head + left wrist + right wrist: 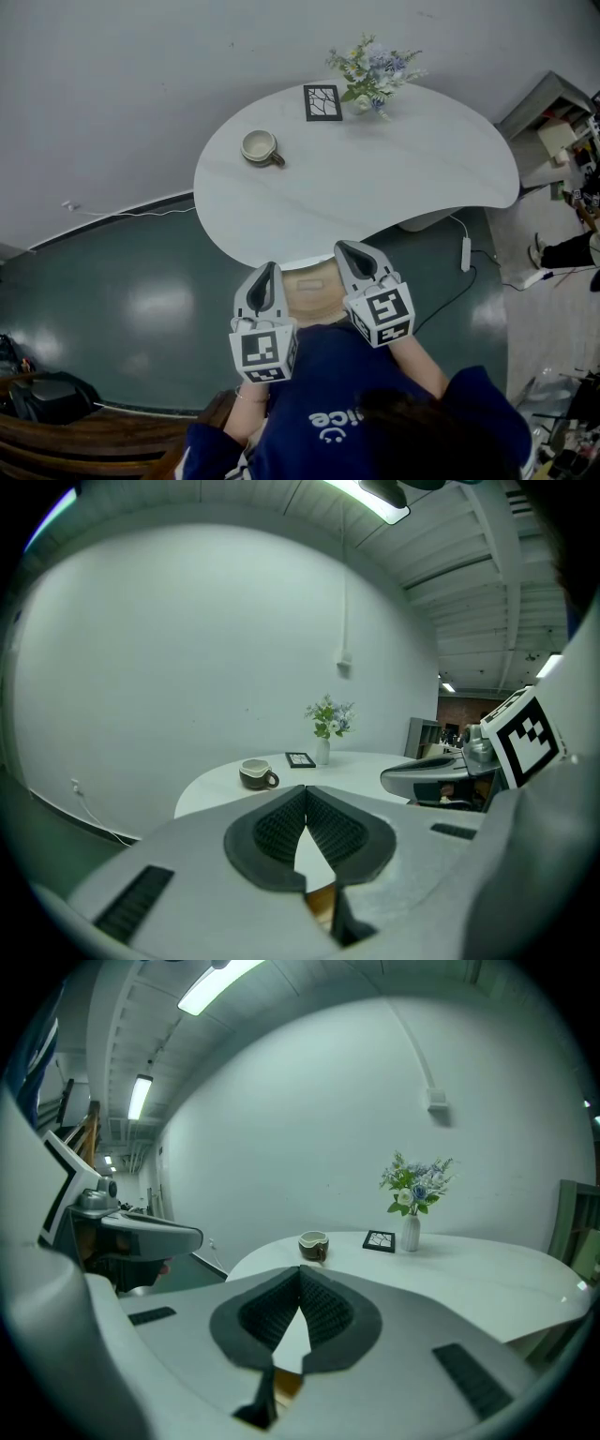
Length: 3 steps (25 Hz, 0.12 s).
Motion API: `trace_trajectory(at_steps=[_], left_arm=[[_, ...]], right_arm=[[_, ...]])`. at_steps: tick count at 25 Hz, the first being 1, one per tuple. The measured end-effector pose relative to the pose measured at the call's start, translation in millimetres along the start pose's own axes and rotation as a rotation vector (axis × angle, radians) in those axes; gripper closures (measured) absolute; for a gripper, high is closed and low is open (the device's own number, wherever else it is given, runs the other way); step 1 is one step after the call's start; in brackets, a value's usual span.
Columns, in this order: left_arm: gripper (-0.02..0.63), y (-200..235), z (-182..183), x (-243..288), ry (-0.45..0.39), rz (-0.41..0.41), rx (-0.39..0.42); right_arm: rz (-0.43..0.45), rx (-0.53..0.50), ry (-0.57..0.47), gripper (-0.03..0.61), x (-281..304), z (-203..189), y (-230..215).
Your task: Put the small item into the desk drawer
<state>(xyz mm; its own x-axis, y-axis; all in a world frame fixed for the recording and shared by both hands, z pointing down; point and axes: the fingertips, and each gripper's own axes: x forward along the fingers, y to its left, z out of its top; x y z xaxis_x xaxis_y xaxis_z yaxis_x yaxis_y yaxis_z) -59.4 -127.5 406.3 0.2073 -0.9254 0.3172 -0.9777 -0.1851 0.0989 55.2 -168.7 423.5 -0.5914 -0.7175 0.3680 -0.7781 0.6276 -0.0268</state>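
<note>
Over the near bench (394,178) edge — left claw (268,272) and right claw (345,249) both clenched, empty (cup (260,147) well apart).

White rounded table (394,178) on dark green floor (112,309), pale wall (112,84) behind.

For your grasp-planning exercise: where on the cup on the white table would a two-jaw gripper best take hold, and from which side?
Probably the rim wall of the cup, from above: it stands upright, mouth open, so one jaw can go inside and one outside. Keep off its handle, which juts toward the person.
</note>
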Motion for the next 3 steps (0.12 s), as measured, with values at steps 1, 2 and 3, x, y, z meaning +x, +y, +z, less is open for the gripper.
trace_trajectory(at_steps=[1, 2, 3], left_arm=[[0.610, -0.3, 0.0, 0.1, 0.000, 0.000, 0.000], [0.610, -0.7, 0.0, 0.2, 0.000, 0.000, -0.001], [0.611, -1.2, 0.0, 0.4, -0.001, 0.000, -0.001]], right_arm=[[-0.001, -0.003, 0.001, 0.572, -0.2, -0.4, -0.1], [-0.001, -0.005, 0.003, 0.572, -0.4, -0.8, -0.4], [-0.002, -0.007, 0.004, 0.572, -0.6, -1.2, -0.7]])
